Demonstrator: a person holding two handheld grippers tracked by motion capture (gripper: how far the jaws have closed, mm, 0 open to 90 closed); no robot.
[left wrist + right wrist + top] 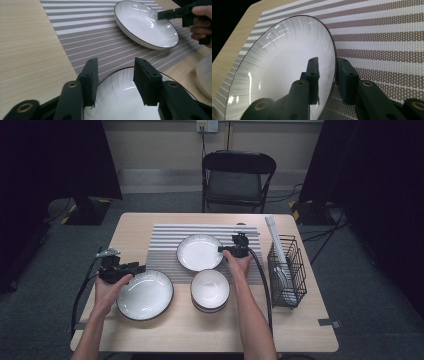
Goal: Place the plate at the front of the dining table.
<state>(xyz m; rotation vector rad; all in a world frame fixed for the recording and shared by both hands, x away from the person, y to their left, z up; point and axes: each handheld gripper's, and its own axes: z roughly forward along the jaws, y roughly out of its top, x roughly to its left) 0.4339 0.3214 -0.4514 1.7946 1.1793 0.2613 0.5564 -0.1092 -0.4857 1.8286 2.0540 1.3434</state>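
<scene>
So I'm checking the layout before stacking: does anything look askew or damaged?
Nothing is damaged or spilled. One oddity: the near plate lies half off the mat, while the far plate lies fully on it.

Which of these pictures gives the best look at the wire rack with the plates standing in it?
The high view: the wire rack stands whole at the table's right edge, with white plates upright inside. The left and right gripper views look at the striped mat and other dishes instead.
</scene>
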